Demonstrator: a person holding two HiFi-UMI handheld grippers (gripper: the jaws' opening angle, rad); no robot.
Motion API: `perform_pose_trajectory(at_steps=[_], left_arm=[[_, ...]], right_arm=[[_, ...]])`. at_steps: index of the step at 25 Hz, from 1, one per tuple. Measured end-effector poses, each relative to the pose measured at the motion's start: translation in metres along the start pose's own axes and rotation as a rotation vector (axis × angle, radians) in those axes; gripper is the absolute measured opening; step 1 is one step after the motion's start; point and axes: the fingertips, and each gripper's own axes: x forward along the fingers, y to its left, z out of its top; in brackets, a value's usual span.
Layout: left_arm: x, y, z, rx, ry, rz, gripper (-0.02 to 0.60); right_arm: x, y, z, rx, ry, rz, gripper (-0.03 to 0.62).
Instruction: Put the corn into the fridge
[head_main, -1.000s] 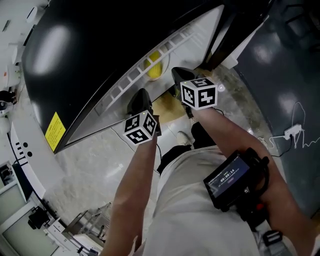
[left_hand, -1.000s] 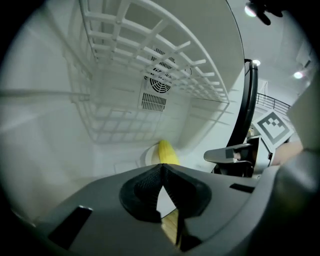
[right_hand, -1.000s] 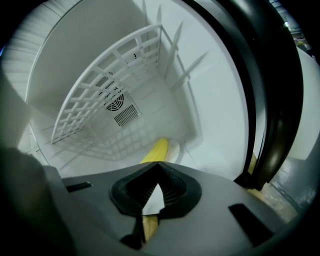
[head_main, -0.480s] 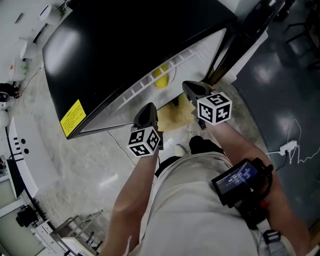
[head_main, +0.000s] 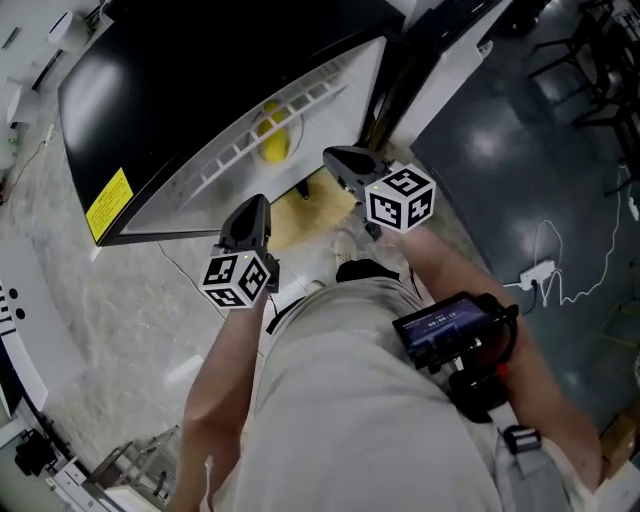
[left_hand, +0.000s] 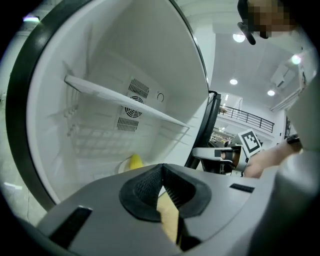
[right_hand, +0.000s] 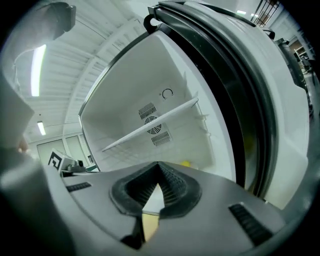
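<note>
Fridge (head_main: 335, 85)?
— Open, white interior, one shelf (left_hand: 125, 102).
— Left gripper (head_main: 257, 205)?
— Jaws closed, nothing between them; held outside the opening.
— Corn (head_main: 272, 135)?
— Yellow, low inside the fridge, under the shelf, apart from both grippers.
— Right gripper (head_main: 332, 157)?
— Jaws closed, likewise empty, outside the opening.
</note>
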Motion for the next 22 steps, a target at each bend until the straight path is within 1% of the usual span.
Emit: perform_pose_trajectory(at_steps=[6,11,16,22], left_arm=[[-0.020,-0.008,0.008,-0.006,-0.029,-0.033,0.008],[-0.034,-0.022,0.008,0.025,-0.037,-0.064,0.008],[-0.045,-0.035,0.000,0.032,-0.033,-0.095,0.008],[-0.053,-0.044,-0.011,0.029,-0.017,-0.109,0.008]], right_arm=[[-0.026,0.015,0.008,-0.020,-0.026,0.035,0.009],[-0.043,0.027,0.008,-0.010,-0.048,0.043,0.009],[-0.059,0.036,-0.001,-0.003,-0.052,0.035,0.009],[-0.074,0.048,-0.015,0.013,-0.048,0.039,0.009]])
